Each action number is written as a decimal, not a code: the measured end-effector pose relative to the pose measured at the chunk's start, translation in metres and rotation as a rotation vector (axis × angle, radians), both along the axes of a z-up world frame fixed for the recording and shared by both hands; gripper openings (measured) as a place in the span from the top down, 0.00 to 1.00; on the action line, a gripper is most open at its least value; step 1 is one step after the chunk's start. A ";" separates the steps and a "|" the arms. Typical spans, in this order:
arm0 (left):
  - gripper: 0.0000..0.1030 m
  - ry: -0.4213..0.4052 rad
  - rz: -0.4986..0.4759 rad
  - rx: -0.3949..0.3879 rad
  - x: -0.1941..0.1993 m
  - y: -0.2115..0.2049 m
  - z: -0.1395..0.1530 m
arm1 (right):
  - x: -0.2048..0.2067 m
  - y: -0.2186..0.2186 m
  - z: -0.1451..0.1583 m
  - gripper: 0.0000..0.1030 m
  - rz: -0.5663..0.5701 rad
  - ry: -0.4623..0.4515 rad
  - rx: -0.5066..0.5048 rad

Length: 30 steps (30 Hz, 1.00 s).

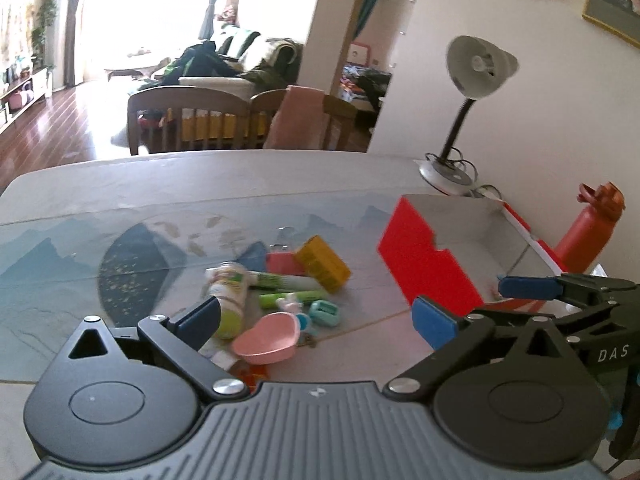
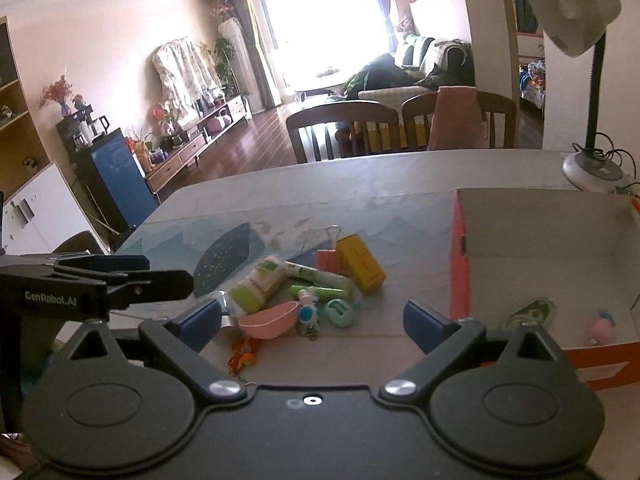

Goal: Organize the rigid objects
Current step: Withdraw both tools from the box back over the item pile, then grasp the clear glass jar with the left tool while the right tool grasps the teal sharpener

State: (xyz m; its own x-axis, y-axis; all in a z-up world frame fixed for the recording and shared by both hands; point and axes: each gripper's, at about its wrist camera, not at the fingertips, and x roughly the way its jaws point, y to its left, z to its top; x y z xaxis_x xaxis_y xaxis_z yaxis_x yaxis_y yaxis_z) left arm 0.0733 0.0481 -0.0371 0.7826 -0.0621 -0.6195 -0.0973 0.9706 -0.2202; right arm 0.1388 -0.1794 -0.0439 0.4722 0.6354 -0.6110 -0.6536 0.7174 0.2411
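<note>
A pile of small things lies on the table: a pink scoop (image 1: 266, 338) (image 2: 269, 321), a green-white bottle (image 1: 229, 300) (image 2: 258, 284), a yellow box (image 1: 323, 264) (image 2: 360, 263), a pink binder clip (image 2: 331, 259), a green tube (image 2: 320, 274), a teal sharpener (image 1: 325, 313) (image 2: 339, 311) and an astronaut figure (image 2: 308, 312). My left gripper (image 1: 316, 320) is open above the pile's near side. My right gripper (image 2: 314, 322) is open and empty, just before the pile. A red box (image 1: 424, 264) (image 2: 460, 256) stands to the right, with a green item (image 2: 528, 312) and a pink toy (image 2: 598, 328) inside.
A desk lamp (image 1: 472, 80) (image 2: 576, 20) stands at the table's far right corner, its cord by the box. A red water bottle (image 1: 588, 228) stands behind the box. Wooden chairs (image 2: 348, 128) line the far edge. An orange keychain (image 2: 242, 354) lies near me.
</note>
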 end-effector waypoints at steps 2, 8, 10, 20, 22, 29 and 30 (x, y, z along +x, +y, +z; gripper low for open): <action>0.00 -0.007 0.022 0.001 -0.002 0.009 -0.006 | 0.001 0.008 -0.003 0.05 -0.002 0.008 -0.005; 0.00 0.009 0.078 0.004 -0.002 0.038 -0.029 | 0.006 0.028 -0.012 0.05 -0.007 0.013 -0.027; 0.00 0.027 0.087 -0.017 0.001 0.049 -0.040 | 0.008 0.035 -0.015 0.05 -0.005 0.019 -0.041; 0.00 0.071 0.011 0.021 0.015 0.069 -0.091 | 0.034 0.062 -0.048 0.07 -0.028 0.033 -0.165; 0.00 0.092 -0.005 0.036 0.018 0.071 -0.099 | 0.041 0.067 -0.057 0.08 -0.026 0.032 -0.192; 0.00 0.120 -0.066 0.066 0.030 0.078 -0.121 | 0.066 0.078 -0.087 0.18 -0.010 0.067 -0.262; 0.00 0.122 -0.083 0.078 0.031 0.078 -0.124 | 0.068 0.079 -0.090 0.19 -0.001 0.069 -0.272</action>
State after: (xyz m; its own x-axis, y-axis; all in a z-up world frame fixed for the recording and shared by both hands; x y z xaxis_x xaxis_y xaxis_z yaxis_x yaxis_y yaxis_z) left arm 0.1043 0.1260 -0.1611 0.6957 -0.0719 -0.7147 -0.0370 0.9901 -0.1356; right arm 0.2072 -0.1001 -0.1341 0.4238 0.4434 -0.7898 -0.6419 0.7622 0.0835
